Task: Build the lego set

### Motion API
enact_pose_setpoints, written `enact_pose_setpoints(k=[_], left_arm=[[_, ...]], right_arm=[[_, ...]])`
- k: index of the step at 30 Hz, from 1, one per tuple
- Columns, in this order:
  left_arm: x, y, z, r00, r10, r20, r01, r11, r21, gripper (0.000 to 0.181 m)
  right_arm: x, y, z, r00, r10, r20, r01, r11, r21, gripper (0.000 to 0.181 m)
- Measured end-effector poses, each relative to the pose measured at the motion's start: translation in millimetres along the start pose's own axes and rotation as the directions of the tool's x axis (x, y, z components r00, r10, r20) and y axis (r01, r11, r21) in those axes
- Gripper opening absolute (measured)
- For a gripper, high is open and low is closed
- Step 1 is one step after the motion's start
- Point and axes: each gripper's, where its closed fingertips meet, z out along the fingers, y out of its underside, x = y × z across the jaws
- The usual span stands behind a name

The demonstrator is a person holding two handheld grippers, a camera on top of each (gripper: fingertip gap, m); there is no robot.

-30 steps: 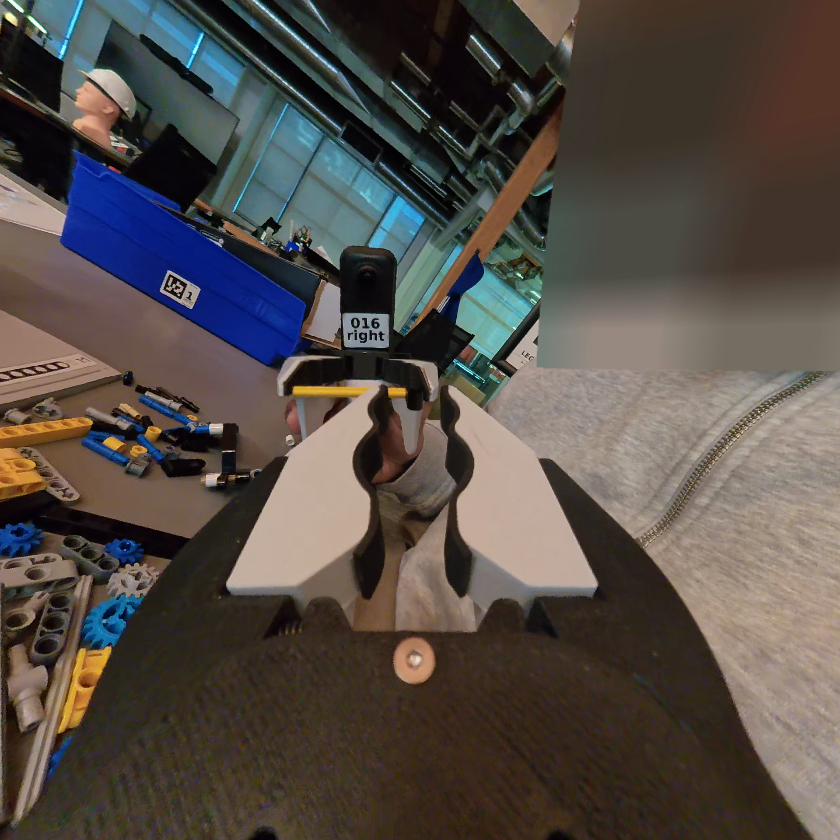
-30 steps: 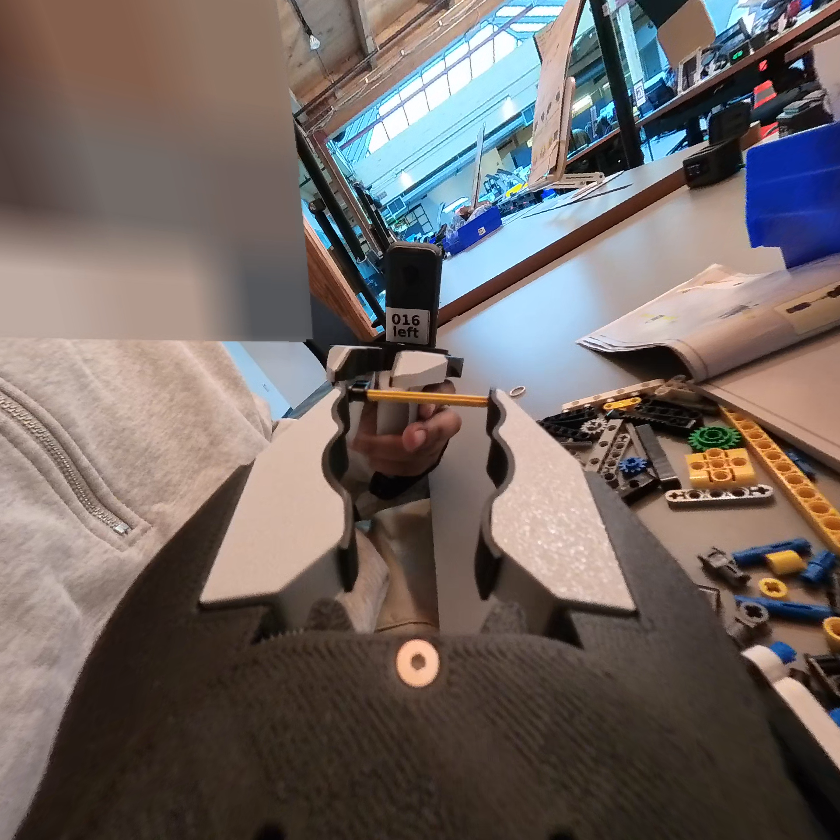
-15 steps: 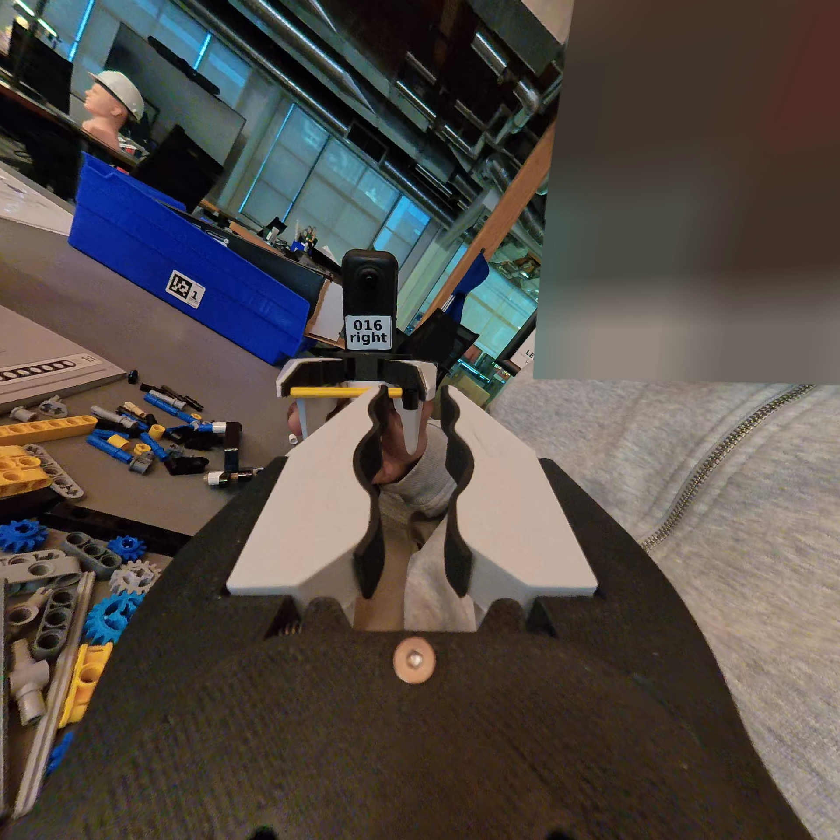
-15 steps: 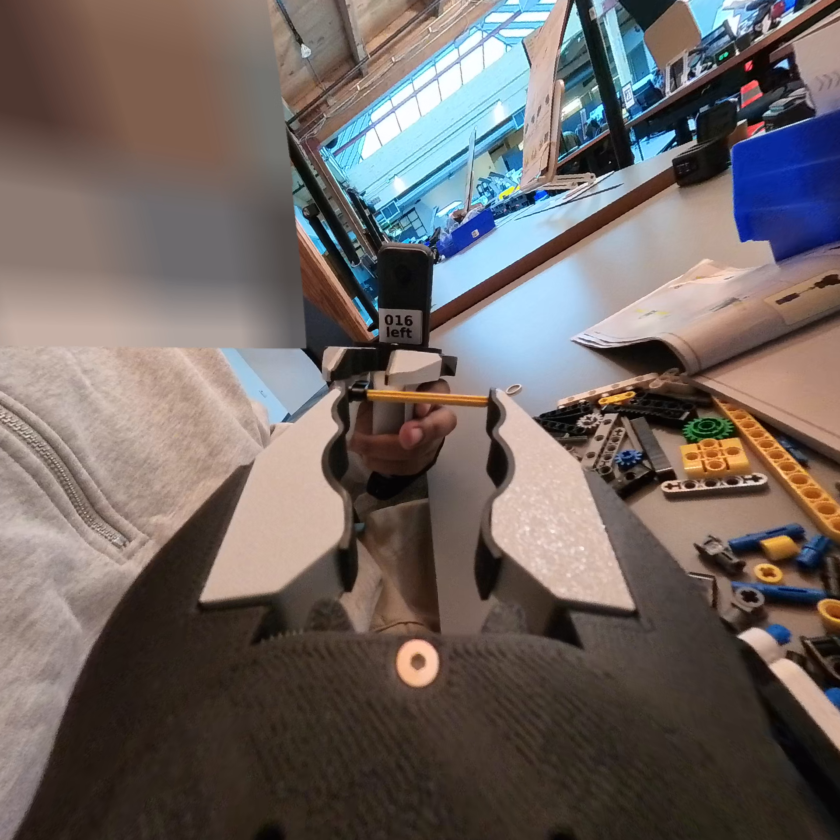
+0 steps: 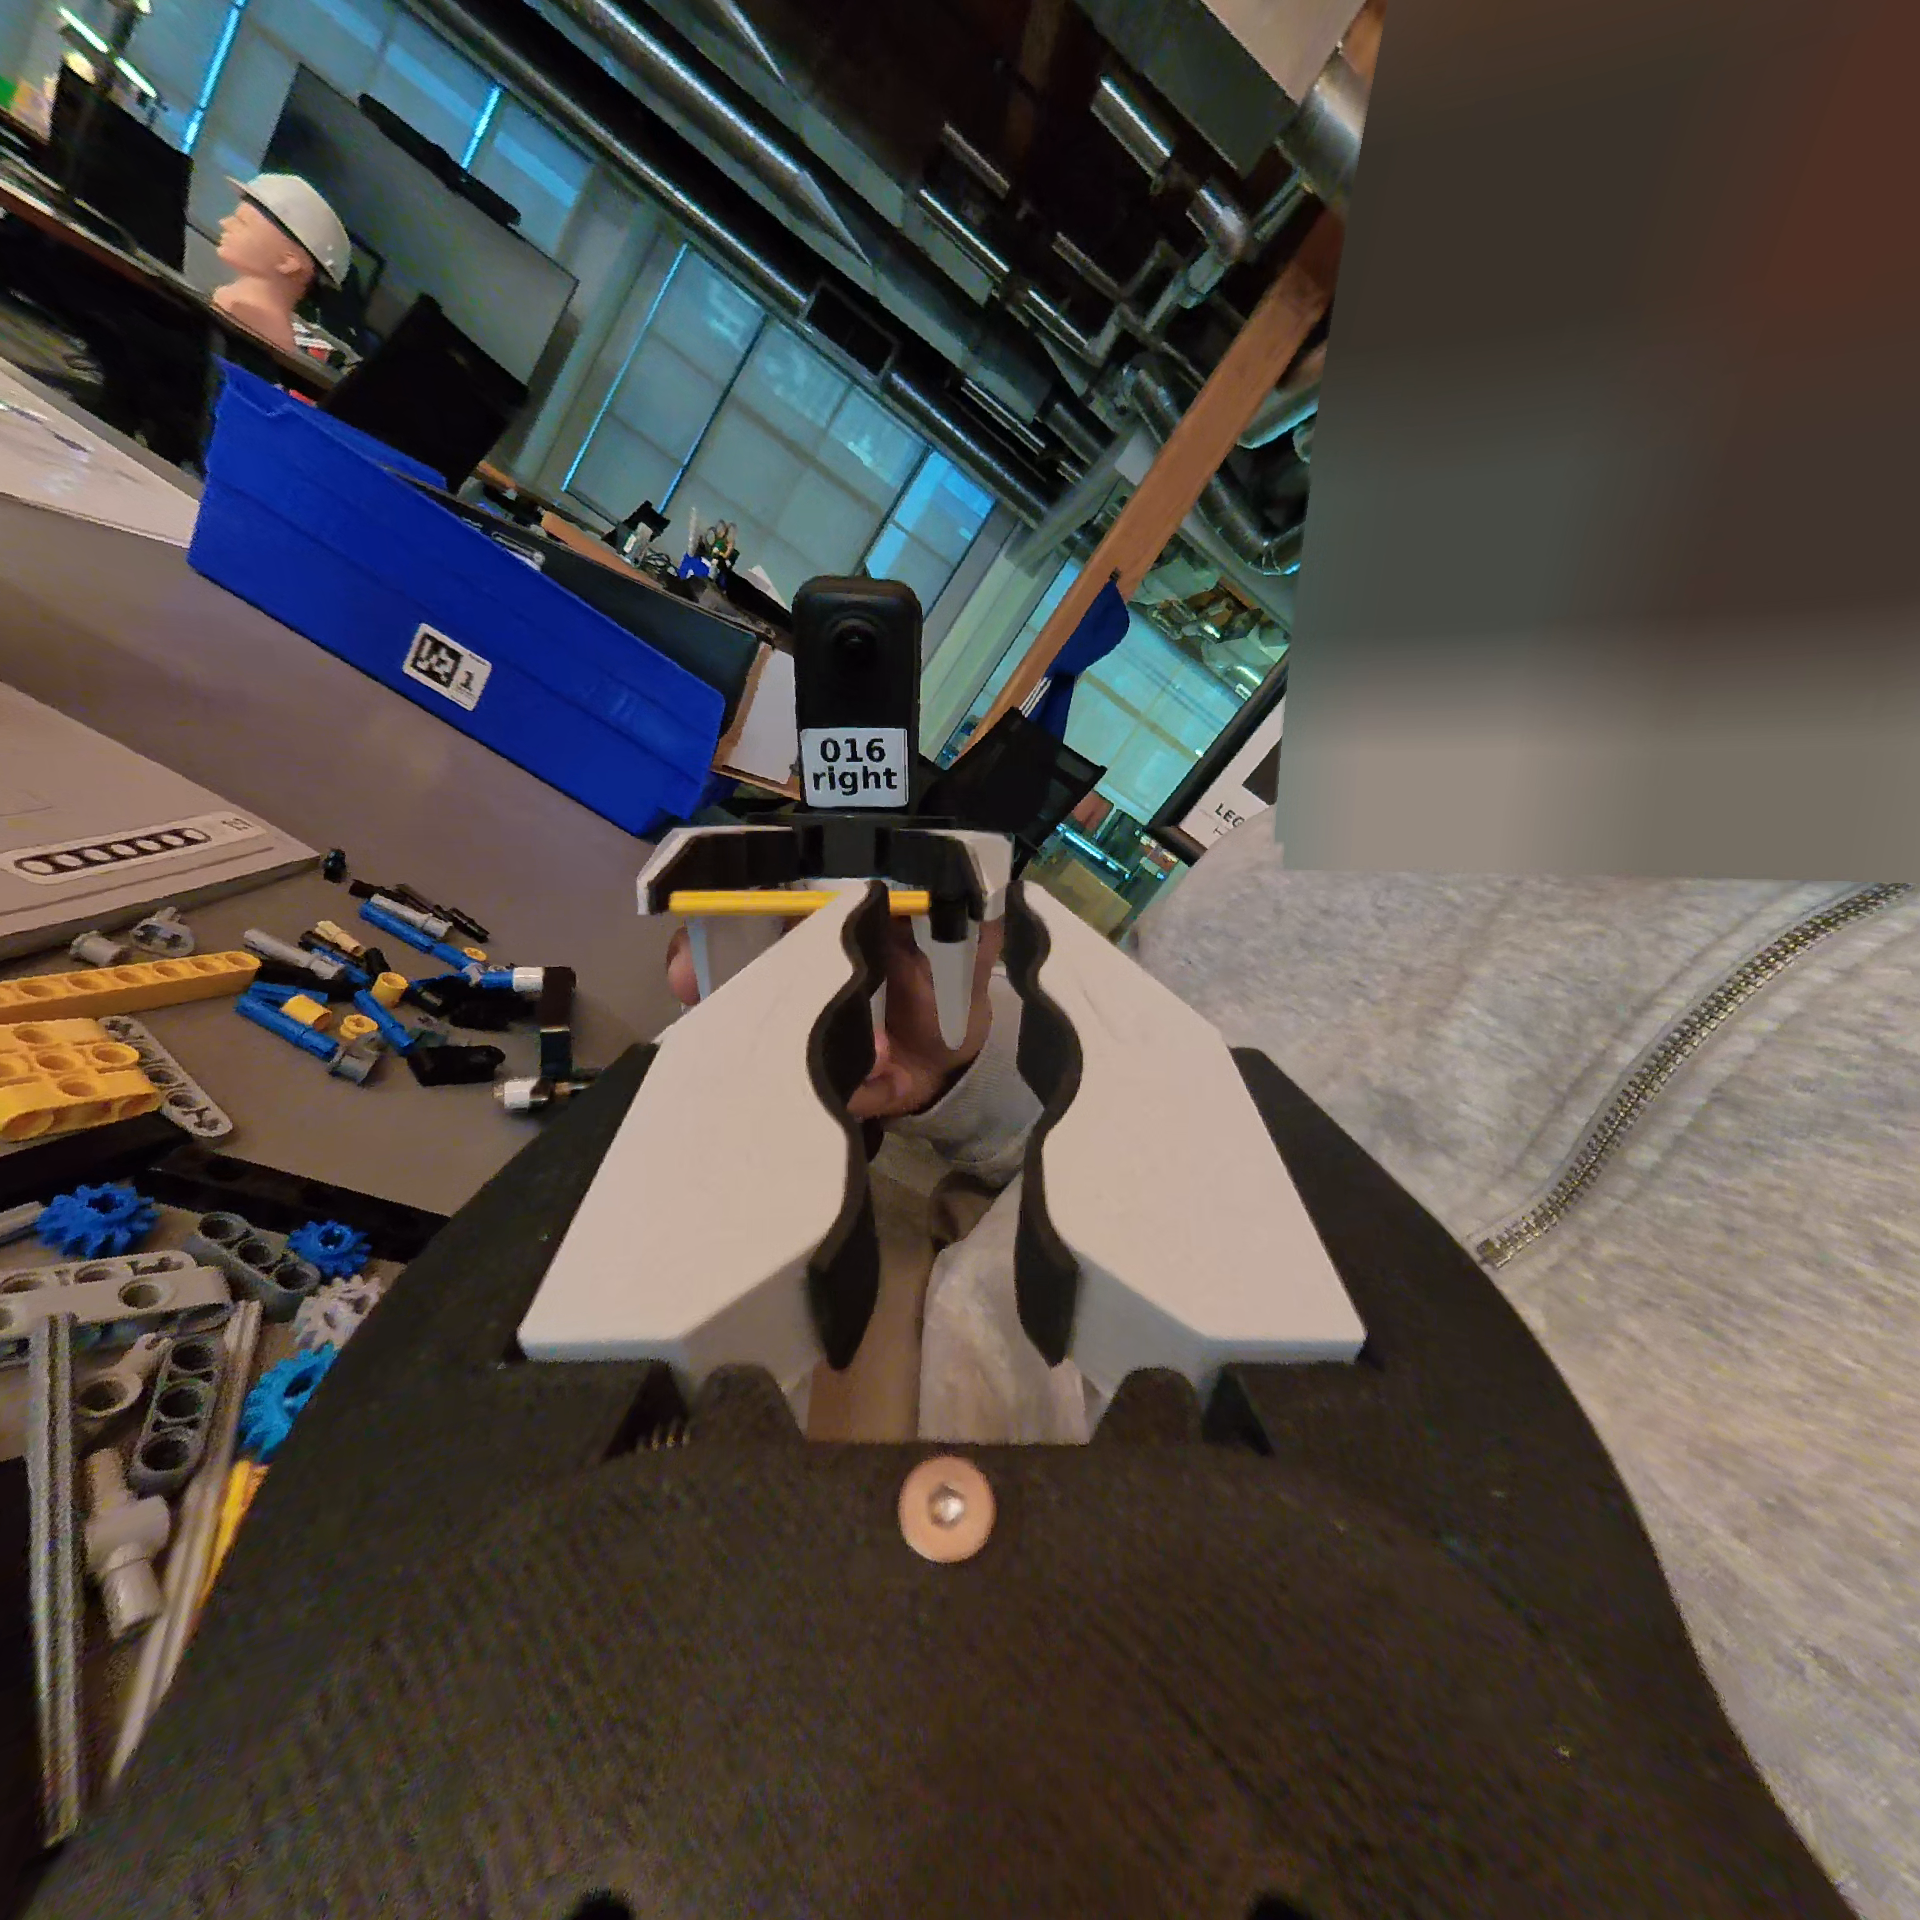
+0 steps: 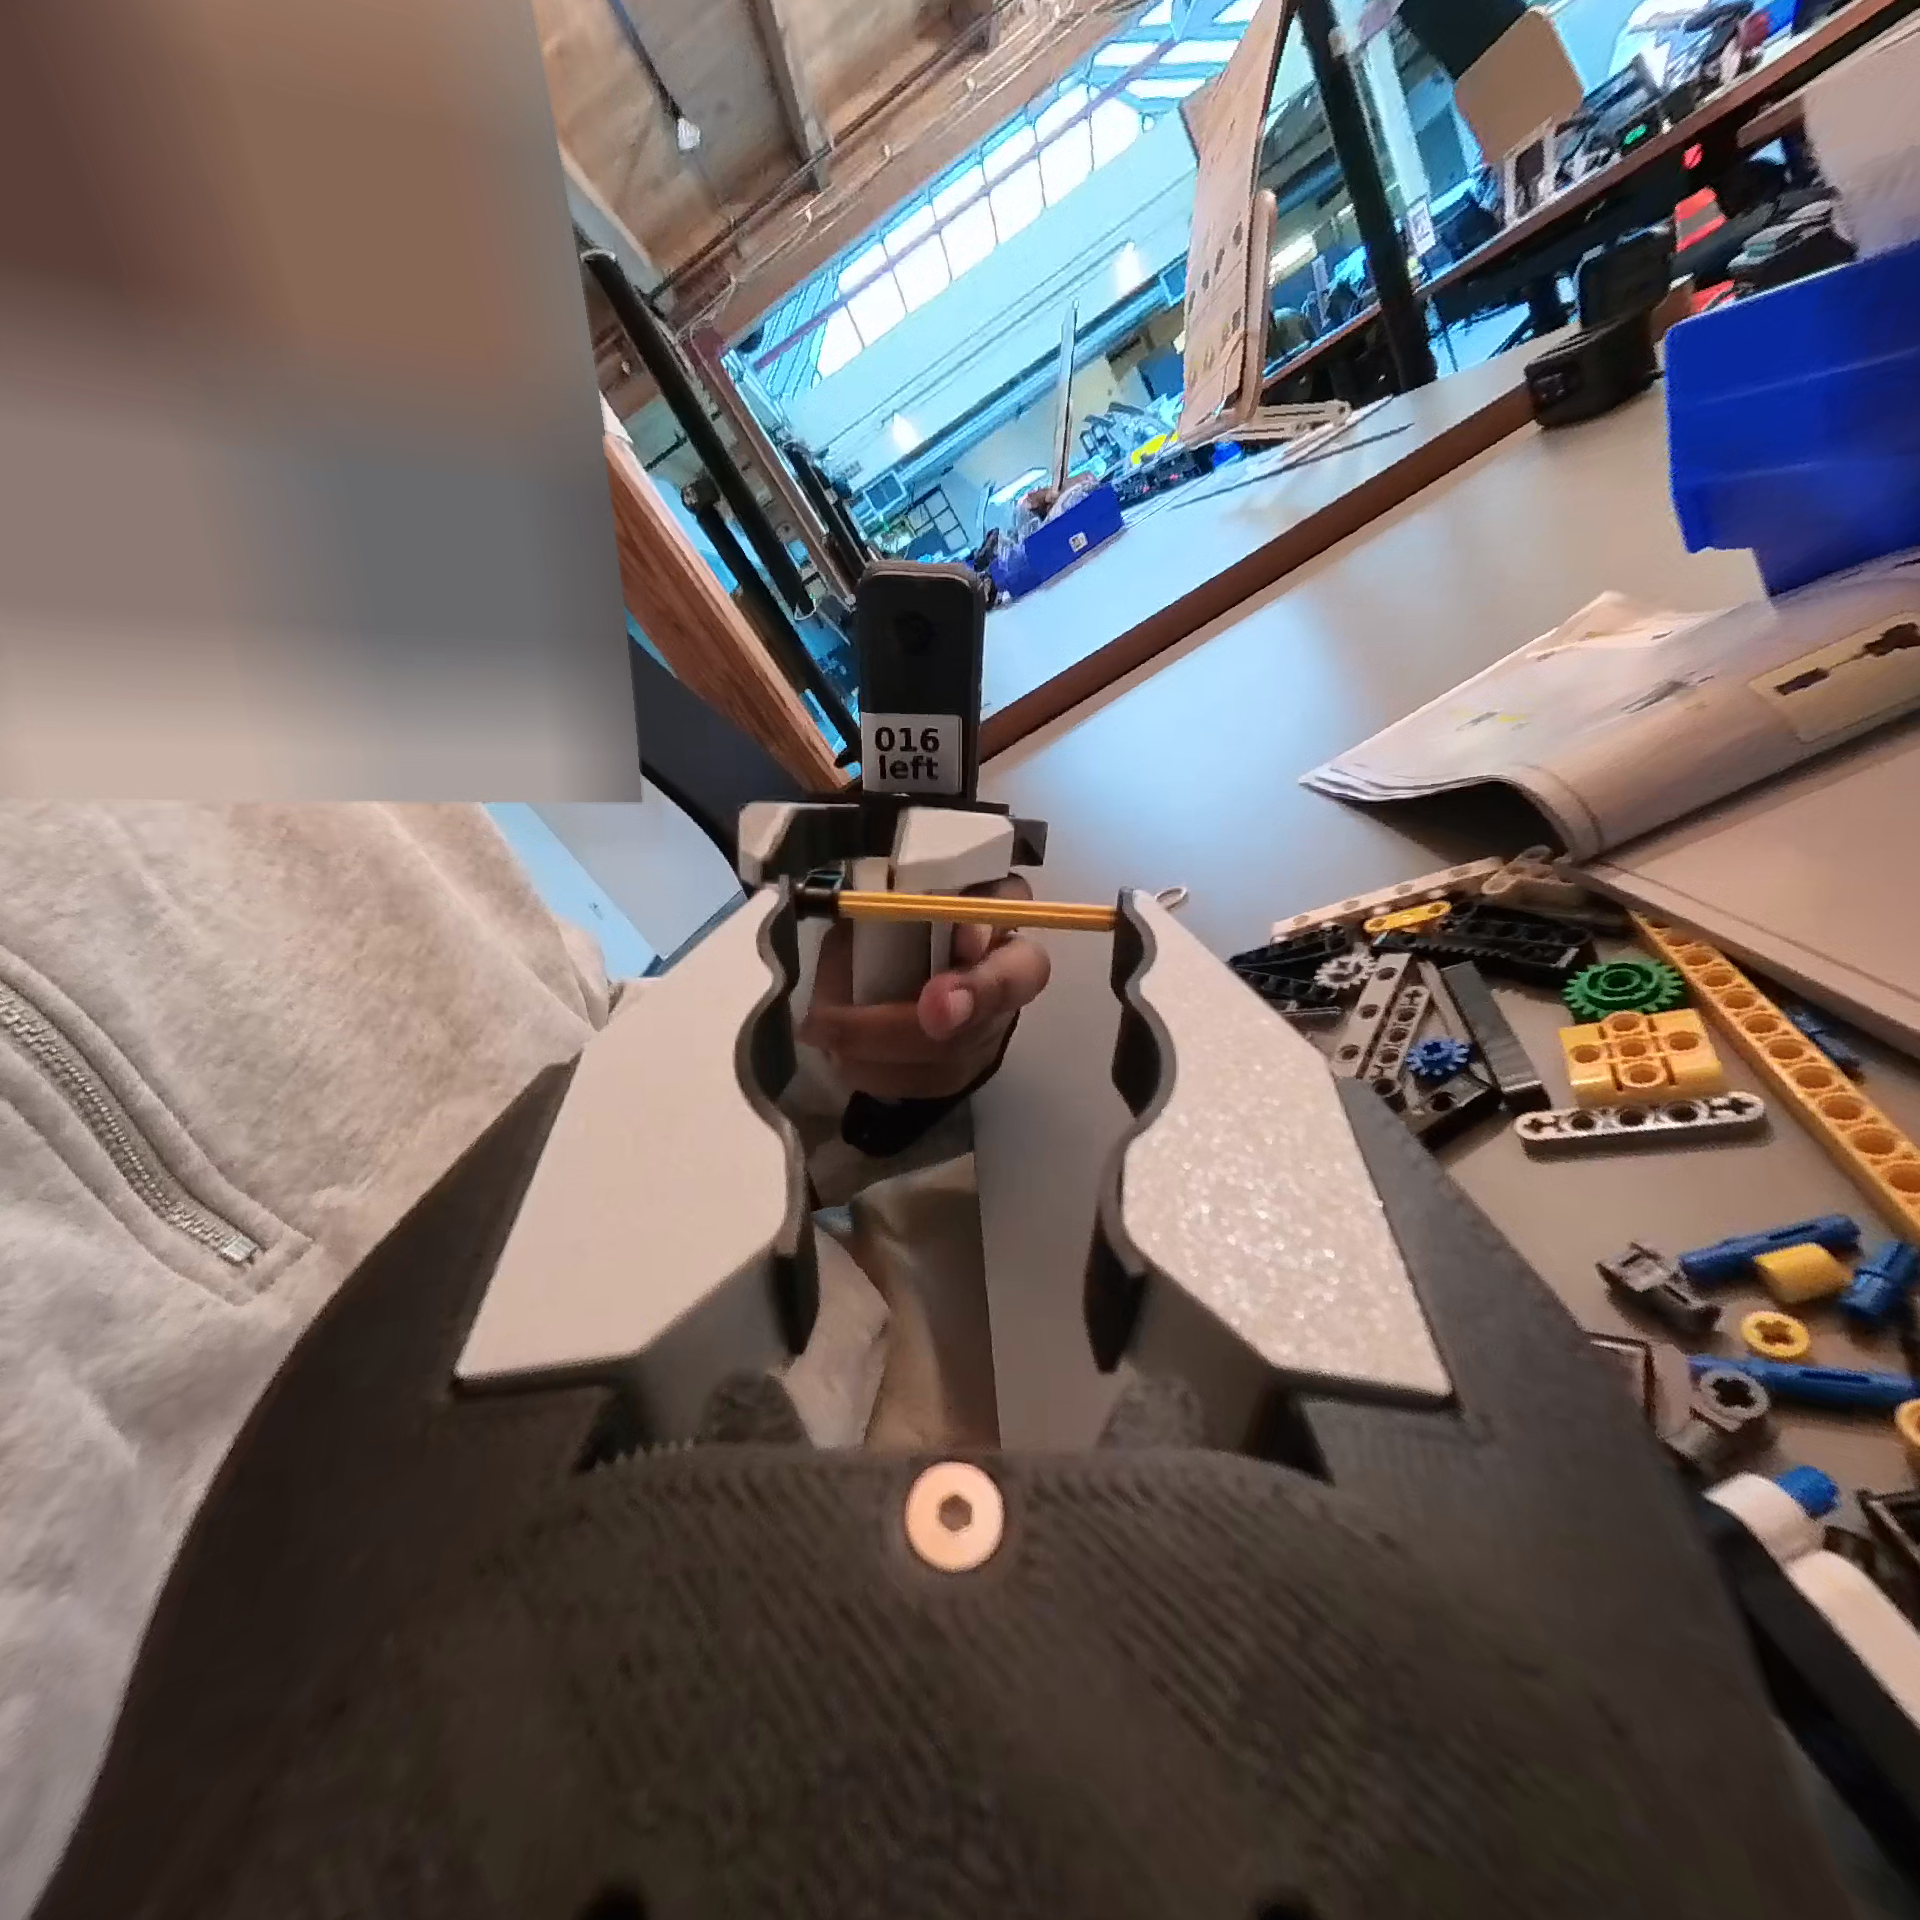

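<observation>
No change over last second: yellow axle (image 6: pixel 977 914) spans my spread right tongs (image 6: pixel 956 920) tip to tip. Left tongs (image 5: pixel 943 940) clenched on black bush (image 5: pixel 948 914) at axle end. Seating apparently unfinished.

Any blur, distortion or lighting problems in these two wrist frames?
Left wrist view: fisheye bends the ceiling pipes; loose parts at lower left are smeared; the windows are bright but not blown out; a blur patch covers the top right. Right wrist view: the yellow axle between the gripper tips is sharp; the skylights are overexposed; the table edge curves; a blur patch covers the top left.
</observation>
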Motion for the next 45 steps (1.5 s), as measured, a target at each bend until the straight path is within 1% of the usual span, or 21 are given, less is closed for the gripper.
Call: enact_pose_setpoints(k=[4, 10, 22, 29, 34, 41, 45], left_arm=[[0.1, 0.4, 0.2, 1.0, -0.004, -0.002, 0.004, 1.0, -0.001, 0.02], [2.1, -1.8, -0.2, 1.0, 0.007, -0.004, -0.007, 1.0, 0.016, 0.029], [-1.6, -0.1, 0.1, 1.0, -0.026, -0.005, 0.026, 1.0, 0.006, 0.026], [-1.3, -1.3, -0.6, 0.997, -0.076, -0.026, 0.077, 0.997, 0.013, 0.023], [-5.6, 1.0, 0.3, 0.997, -0.076, -0.002, 0.076, 0.997, 0.0, 0.02], [-9.5, 3.9, 0.7, 0.997, -0.079, 0.021, 0.079, 0.997, -0.014, 0.013], [-7.9, 4.7, 0.9, 0.997, -0.083, 0.008, 0.083, 0.996, -0.021, 0.006]], right_arm=[[5.6, 1.0, -1.3, 1.0, 0.013, -0.021, -0.013, 1.0, 0.0, 0.059], [6.7, 2.6, -0.6, 0.999, 0.037, -0.032, -0.037, 0.999, -0.002, 0.059], [11.2, 1.6, -0.2, 0.998, 0.043, -0.047, -0.043, 0.999, 0.007, 0.059], [10.1, 3.2, 1.0, 0.998, 0.052, -0.031, -0.051, 0.999, 0.006, 0.059], [10.1, 2.2, 0.3, 0.998, 0.057, -0.022, -0.057, 0.998, 0.01, 0.059], [7.1, 0.8, 0.5, 0.999, 0.049, -0.011, -0.048, 0.999, 0.016, 0.059], [6.7, 0.9, 0.4, 0.999, 0.044, -0.008, -0.044, 0.999, 0.015, 0.059]])
